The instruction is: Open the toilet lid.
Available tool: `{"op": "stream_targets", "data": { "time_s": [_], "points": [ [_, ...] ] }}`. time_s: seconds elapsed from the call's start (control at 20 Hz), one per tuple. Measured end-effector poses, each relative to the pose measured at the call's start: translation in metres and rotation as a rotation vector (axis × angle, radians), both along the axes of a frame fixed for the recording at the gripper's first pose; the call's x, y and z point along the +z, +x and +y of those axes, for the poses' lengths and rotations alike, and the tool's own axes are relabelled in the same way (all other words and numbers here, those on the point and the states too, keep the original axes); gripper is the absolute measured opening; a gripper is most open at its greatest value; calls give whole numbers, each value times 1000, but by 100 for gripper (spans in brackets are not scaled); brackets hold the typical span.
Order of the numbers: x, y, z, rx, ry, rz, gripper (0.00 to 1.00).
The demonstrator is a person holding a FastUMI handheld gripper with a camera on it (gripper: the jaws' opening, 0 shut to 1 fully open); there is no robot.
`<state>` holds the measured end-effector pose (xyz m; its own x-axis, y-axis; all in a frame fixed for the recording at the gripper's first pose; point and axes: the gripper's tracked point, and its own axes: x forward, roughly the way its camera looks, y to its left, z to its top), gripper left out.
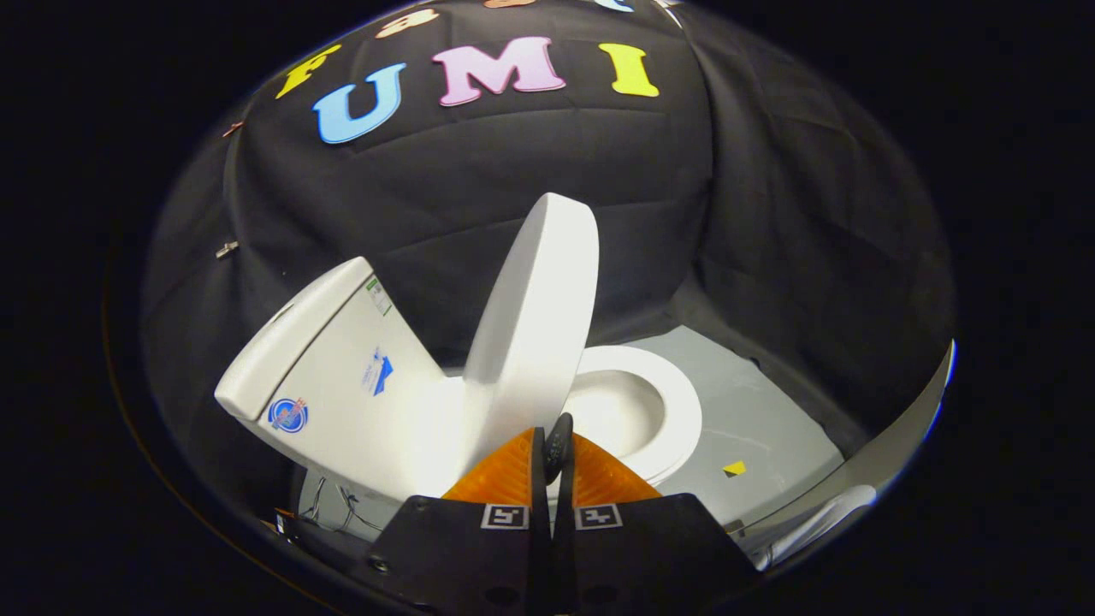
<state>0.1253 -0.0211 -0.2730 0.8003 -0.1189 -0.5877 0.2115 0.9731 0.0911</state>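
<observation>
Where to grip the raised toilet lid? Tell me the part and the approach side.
Take the lid by its thin lower rim just ahead of the closed gripper, coming from the bowl side. The lid stands half-raised and edge-on, so its rim fits between opened fingers.

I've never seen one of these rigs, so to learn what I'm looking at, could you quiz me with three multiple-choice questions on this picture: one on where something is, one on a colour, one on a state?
1. Where is the tank relative to the raised lid?
A. Beside it, on the side away from the bowl
B. Lying on the floor in front of the bowl
C. Resting on the seat

2. What colour is the toilet?
A. Black
B. White
C. Green

3. How is the lid standing?
A. Flat down over the bowl
B. Lifted up, near upright
C. Taken off and lying on the floor

Answers:
1 A: the tank stands on one side of the lid, the bowl on the other.
2 B: tank, lid and bowl are all white.
3 B: the lid rises just ahead of the gripper, whose fingers are close together, and the bowl lies uncovered.
</observation>
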Motion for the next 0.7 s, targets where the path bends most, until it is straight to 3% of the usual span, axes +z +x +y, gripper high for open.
{"op": "stream_targets", "data": {
  "time_s": [0.7],
  "points": [
    [37, 13, 143, 274, -104, -96, 5]
  ]
}}
